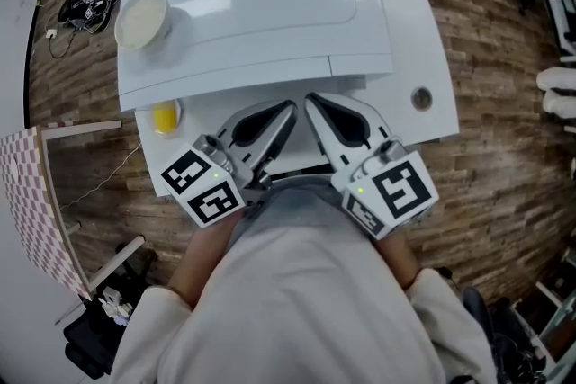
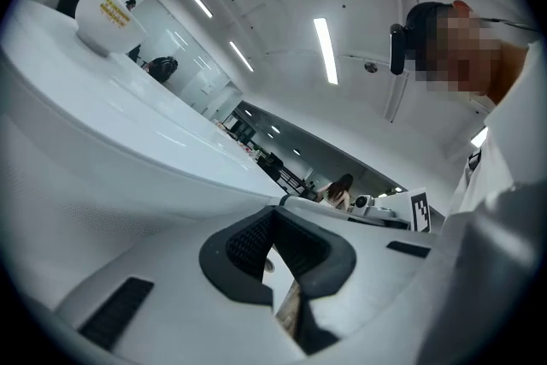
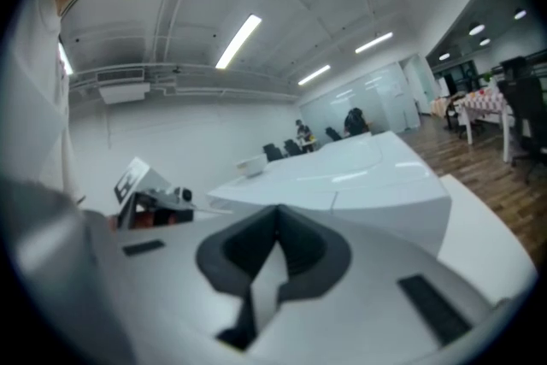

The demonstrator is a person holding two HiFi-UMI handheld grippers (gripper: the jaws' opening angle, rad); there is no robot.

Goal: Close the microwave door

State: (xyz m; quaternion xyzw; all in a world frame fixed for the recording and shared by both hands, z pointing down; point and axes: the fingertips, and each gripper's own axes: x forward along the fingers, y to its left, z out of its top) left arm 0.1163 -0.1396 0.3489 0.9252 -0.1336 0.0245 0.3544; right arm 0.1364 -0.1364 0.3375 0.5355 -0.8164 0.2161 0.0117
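Note:
A white microwave (image 1: 252, 4) stands on a white table (image 1: 423, 58), seen from above. Its front face is hidden from the head view, and no door shows swung out. In the right gripper view the microwave (image 3: 359, 175) shows a seam and looks flush. It fills the left of the left gripper view as a broad white body (image 2: 102, 150). My left gripper (image 1: 290, 108) and right gripper (image 1: 310, 99) are held side by side just before the microwave's front edge, close to my body. Both are shut with tips meeting and nothing between them (image 2: 273, 214) (image 3: 275, 209).
A white bowl (image 1: 142, 20) sits on the microwave's top left corner. A small yellow thing (image 1: 165, 117) lies on the table left of my left gripper. The table has a round grommet (image 1: 420, 97). A checkered board (image 1: 36, 202) stands on the wooden floor at left.

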